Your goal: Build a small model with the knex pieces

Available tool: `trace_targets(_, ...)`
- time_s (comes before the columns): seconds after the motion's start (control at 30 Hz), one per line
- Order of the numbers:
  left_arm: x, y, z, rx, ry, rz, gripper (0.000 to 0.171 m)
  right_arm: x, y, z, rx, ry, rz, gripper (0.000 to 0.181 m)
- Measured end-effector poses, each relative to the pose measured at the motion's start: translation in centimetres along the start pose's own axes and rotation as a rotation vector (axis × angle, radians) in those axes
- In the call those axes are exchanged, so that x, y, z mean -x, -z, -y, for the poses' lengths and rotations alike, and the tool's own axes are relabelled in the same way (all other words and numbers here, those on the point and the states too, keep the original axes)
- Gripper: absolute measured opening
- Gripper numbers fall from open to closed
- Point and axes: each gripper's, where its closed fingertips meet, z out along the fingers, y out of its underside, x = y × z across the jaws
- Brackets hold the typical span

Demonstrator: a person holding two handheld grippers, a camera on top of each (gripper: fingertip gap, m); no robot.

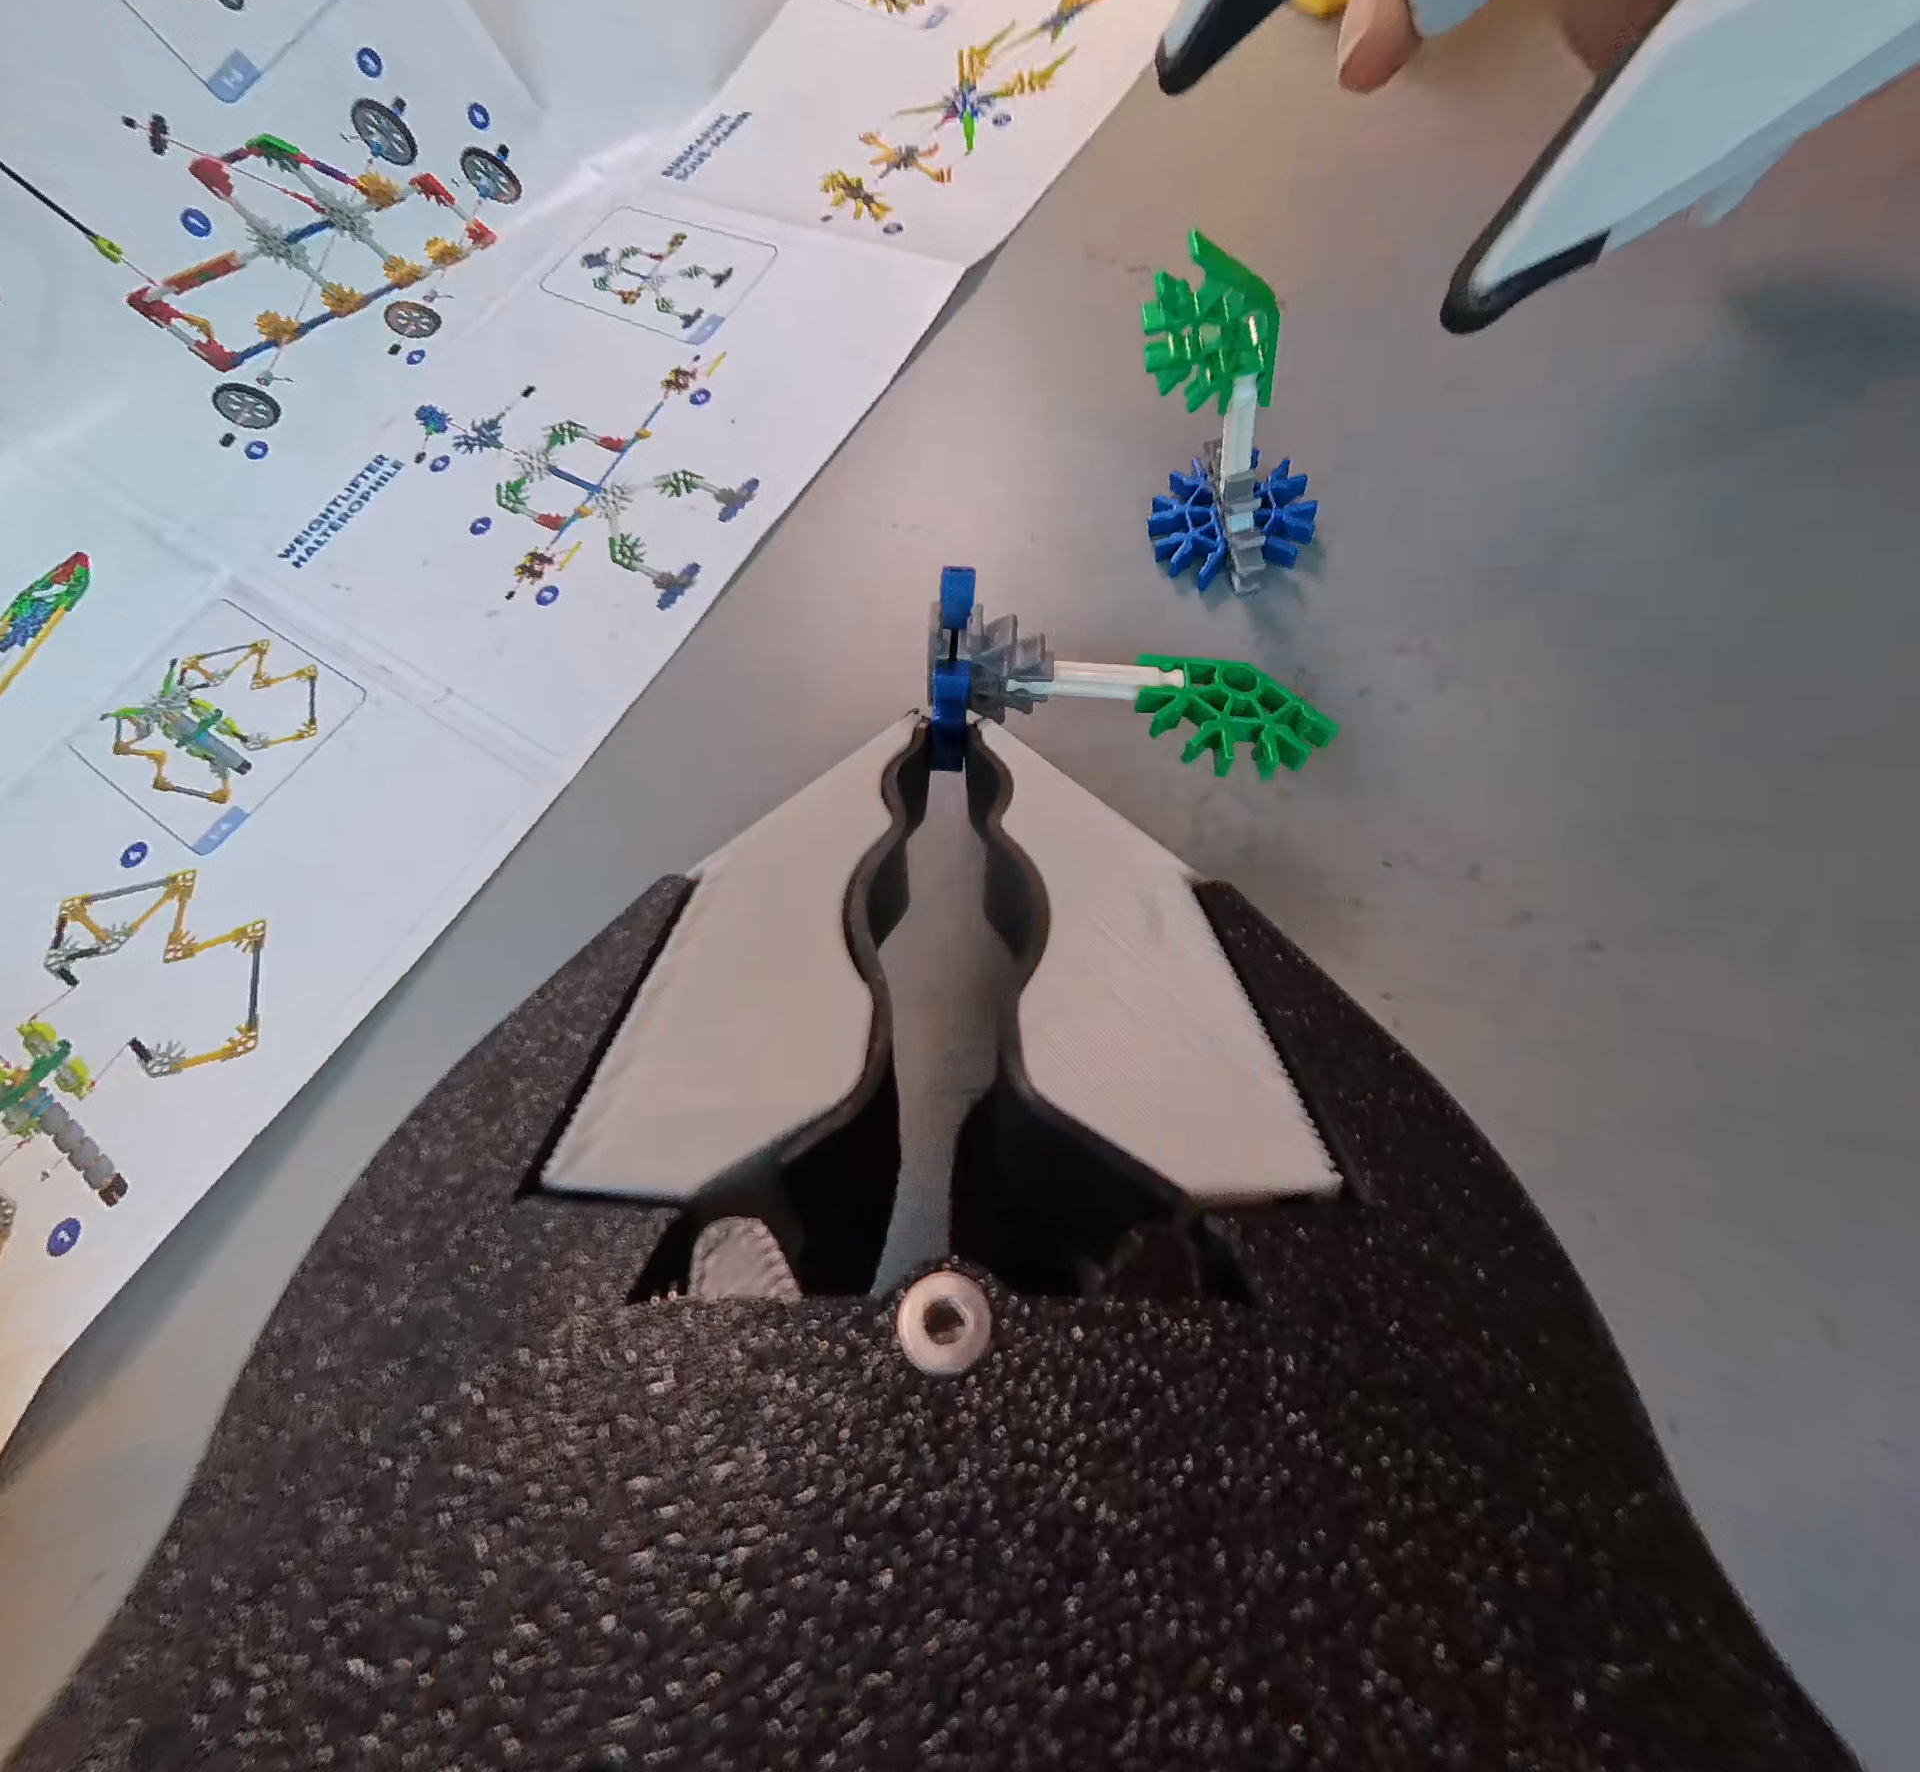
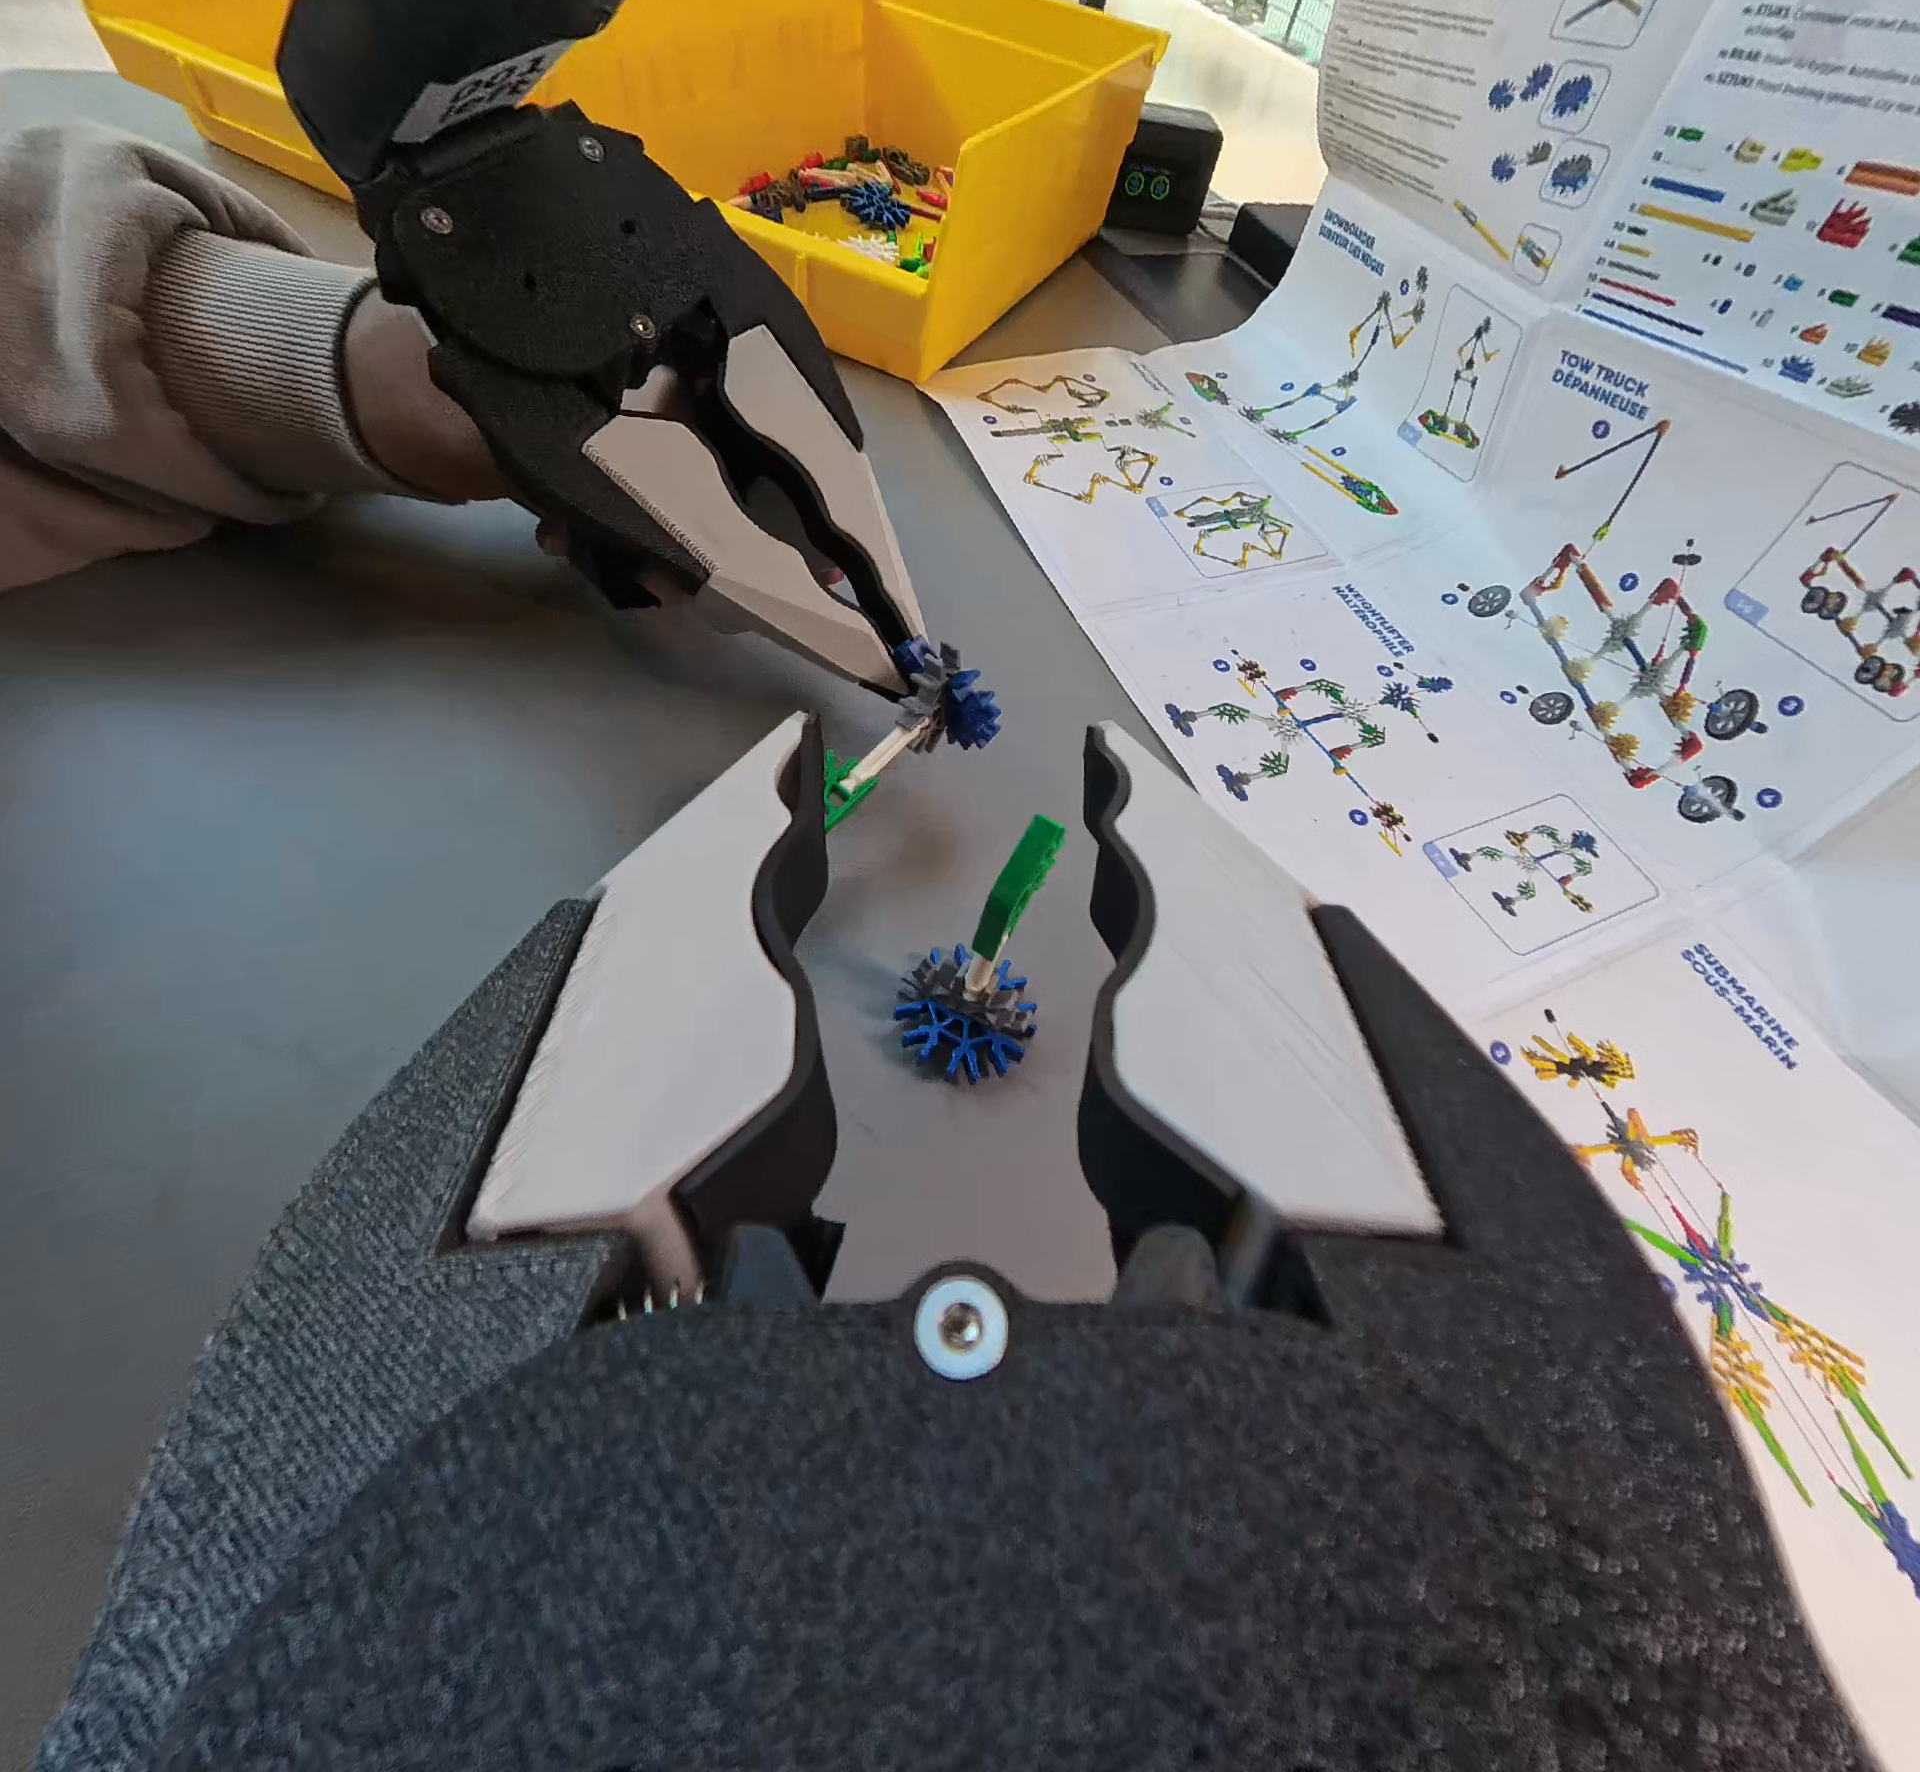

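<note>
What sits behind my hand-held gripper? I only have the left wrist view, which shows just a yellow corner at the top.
Observer: That corner belongs to a yellow bin standing on the table; loose building pieces lie inside it.
Operator: Is the right hand-held gripper closing on anything?
Observer: No. The right hand-held gripper is open, and the standing assembly sits on the table between its fingers, touching neither.
Operator: And mine, seen from that side?
Observer: The left hand-held gripper pinches the blue connector at the end of the held assembly, whose white rod slopes down toward the table.
</note>
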Motion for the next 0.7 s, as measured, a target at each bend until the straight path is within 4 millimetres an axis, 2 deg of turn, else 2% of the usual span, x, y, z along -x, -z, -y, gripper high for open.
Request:
trace_targets(0.17,1.1,2.9,3.3,-0.203,0.025,0.057,0.006,2.3,-0.2,1.5,-0.027,-0.042,0.049,0.043)
trace_targets(0.27,1.6,5.3,6.2,-0.37,-0.049,0.166,0.006,4.2,-1.0,1.8,-0.04,-0.198,0.126,0.04)
trace_targets(0.33,1.2,6.6,7.5,-0.443,-0.118,0.22,0.006,5.0,-1.3,2.2,-0.084,-0.321,0.182,0.041)
trace_targets(0.4,0.6,7.2,8.2,-0.47,-0.178,0.256,0.006,5.5,-1.3,2.9,-0.143,-0.423,0.248,0.041)
trace_targets(0.47,0.1,7.3,8.5,-0.475,-0.236,0.286,0.007,6.0,-0.9,3.9,-0.21,-0.517,0.336,0.025)
trace_targets(0.53,-0.3,7.5,9.0,-0.496,-0.265,0.306,0.007,5.8,-0.7,3.8,-0.223,-0.578,0.367,0.011)
trace_targets(0.7,-0.4,7.8,9.1,-0.504,-0.29,0.322,0.007,5.4,-0.2,4.2,-0.273,-0.651,0.433,0.012)
